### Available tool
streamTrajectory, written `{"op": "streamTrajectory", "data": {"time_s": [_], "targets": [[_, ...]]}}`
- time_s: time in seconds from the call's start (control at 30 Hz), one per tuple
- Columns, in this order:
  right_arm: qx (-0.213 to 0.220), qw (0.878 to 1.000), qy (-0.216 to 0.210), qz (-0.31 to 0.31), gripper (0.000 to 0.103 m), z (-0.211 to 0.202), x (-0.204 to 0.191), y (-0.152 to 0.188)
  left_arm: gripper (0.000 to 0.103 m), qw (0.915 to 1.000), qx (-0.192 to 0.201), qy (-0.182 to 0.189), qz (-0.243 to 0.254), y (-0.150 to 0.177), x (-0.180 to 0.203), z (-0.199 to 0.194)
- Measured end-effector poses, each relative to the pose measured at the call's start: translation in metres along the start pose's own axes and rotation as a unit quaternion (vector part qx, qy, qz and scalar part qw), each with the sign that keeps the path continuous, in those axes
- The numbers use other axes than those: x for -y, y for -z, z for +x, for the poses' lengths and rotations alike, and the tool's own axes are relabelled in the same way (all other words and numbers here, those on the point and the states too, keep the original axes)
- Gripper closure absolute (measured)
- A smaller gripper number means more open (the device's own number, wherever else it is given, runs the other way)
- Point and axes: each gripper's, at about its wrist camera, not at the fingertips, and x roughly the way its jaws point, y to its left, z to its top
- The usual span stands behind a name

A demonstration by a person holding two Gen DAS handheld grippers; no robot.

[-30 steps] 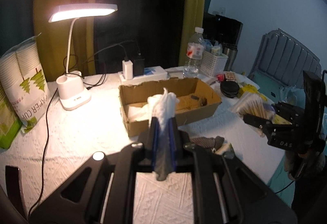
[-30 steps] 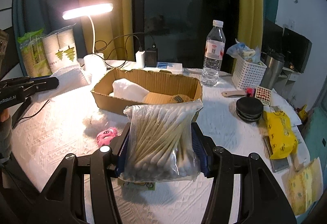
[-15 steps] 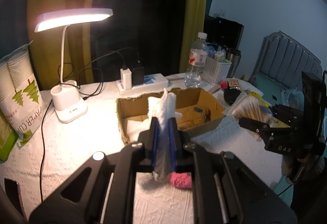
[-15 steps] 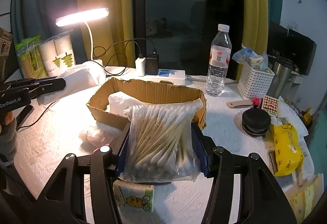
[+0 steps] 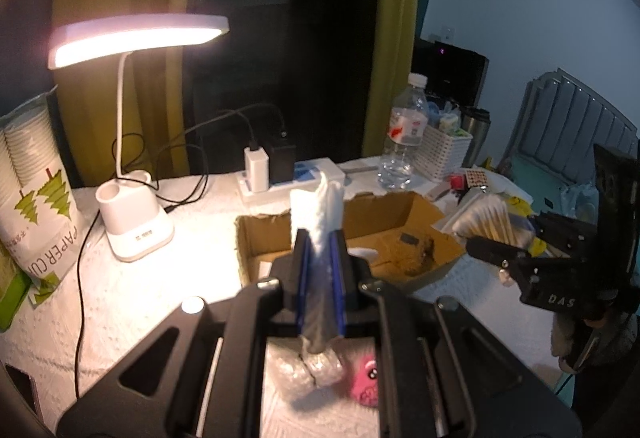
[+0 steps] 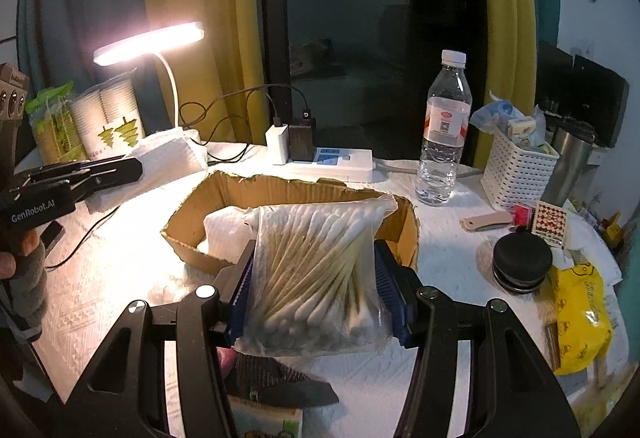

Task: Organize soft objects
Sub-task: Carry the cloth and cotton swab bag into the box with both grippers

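Observation:
My left gripper (image 5: 319,246) is shut on a folded white tissue stack (image 5: 318,210), held above the table in front of the open cardboard box (image 5: 400,206). It also shows in the right wrist view (image 6: 132,168) with the tissue stack (image 6: 168,158). My right gripper (image 6: 316,266) is shut on a clear bag of cotton swabs (image 6: 316,270), held at the box's near right edge (image 6: 408,230). It shows in the left wrist view (image 5: 486,244) with the swab bag (image 5: 486,214). White padding (image 6: 228,234) lies in the box. A pink soft toy (image 5: 366,384) and a cotton bag (image 5: 308,374) lie below my left gripper.
A lit desk lamp (image 5: 136,226) and a paper-cup pack (image 5: 36,206) stand at the left. A power strip with chargers (image 6: 320,158), a water bottle (image 6: 444,134) and a white basket (image 6: 516,174) stand behind the box. A black round case (image 6: 520,258) and a yellow pack (image 6: 580,314) lie right.
Both grippers have risen and moved back from the box with their loads. The pink toy and cotton bag have come into view under my left gripper.

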Motion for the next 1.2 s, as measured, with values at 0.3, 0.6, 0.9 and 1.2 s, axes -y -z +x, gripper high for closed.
{"op": "streamTrajectory", "data": {"time_s": [0.3, 0.6, 0.9, 1.2], "targets": [[-0.003, 1.0, -0.016, 0.0, 0.045, 0.029, 0.004, -0.013, 0.092, 0.9999, -0.007, -0.002, -0.016, -0.003, -0.005, 0.032], [-0.007, 0.999, -0.032, -0.011, 0.045, 0.059, 0.002, -0.026, 0.091, 0.999, -0.032, -0.011, -0.03, 0.003, -0.013, 0.067], [-0.028, 0.999, -0.042, 0.0, 0.045, 0.087, 0.007, -0.024, 0.078, 0.9963, -0.07, -0.035, -0.035, 0.01, -0.014, 0.099], [-0.04, 0.998, -0.044, 0.0, 0.045, 0.101, 0.007, -0.022, 0.028, 0.9962, -0.068, -0.038, -0.04, 0.011, -0.016, 0.101]]}}
